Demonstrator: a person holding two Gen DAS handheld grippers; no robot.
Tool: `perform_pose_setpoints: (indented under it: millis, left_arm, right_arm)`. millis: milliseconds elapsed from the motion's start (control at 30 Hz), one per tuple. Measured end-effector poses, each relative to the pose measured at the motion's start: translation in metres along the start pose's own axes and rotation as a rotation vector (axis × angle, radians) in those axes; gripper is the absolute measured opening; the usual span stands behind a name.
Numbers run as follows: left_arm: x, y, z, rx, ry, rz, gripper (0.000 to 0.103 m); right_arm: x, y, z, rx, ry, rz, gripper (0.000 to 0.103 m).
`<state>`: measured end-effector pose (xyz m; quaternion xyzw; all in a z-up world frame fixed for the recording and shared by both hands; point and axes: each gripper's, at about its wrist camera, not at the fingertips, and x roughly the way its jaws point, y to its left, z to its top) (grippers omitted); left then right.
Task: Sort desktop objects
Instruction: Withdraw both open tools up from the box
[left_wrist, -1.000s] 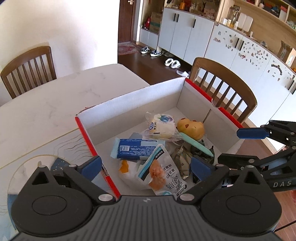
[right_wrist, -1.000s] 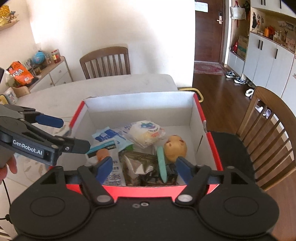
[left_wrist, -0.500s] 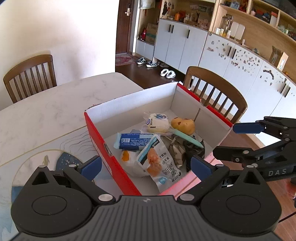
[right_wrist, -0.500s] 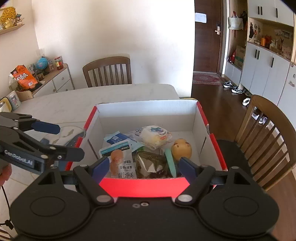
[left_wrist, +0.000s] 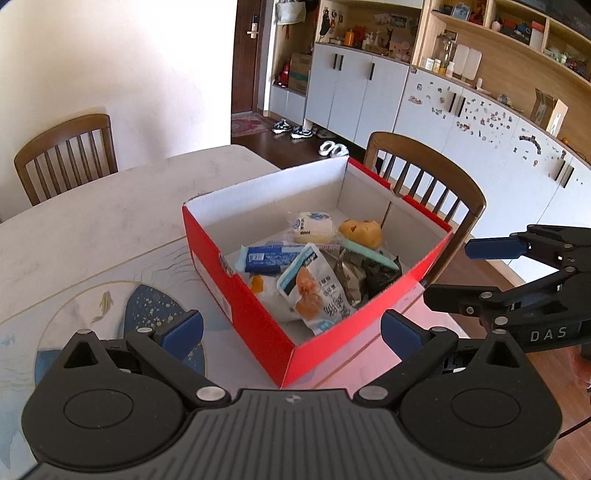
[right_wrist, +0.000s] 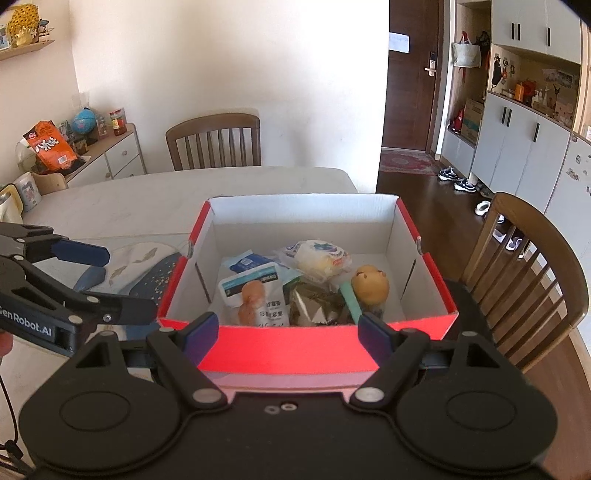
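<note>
red box (right_wrist: 306, 343) ahead of both jaw pairs, seemingly untouched | left gripper (left_wrist: 291, 330) agape, empty; right gripper (right_wrist: 286, 334) likewise

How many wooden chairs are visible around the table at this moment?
2. One wooden chair stands at the table's far side against the white wall; the other chair stands by the table's right edge, next to the red box. Others may be out of frame.

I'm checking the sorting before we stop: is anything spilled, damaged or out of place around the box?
Nothing is spilled or visibly damaged. The snack packets, the teal stick and the yellow toy lie in a loose heap inside the red box. The box sits close to the table's edge by the chair, worth watching.
</note>
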<state>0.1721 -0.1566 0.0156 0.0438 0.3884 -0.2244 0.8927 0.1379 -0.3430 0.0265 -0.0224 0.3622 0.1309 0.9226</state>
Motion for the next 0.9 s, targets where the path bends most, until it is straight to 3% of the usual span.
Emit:
perform_pose_setpoints:
  millis: [900]
  left_arm:
    - [-0.004,-0.005,-0.008,0.03,0.017,-0.026,0.103]
  right_arm:
    - [-0.005,-0.001,-0.018,0.029,0.028,-0.027,0.083]
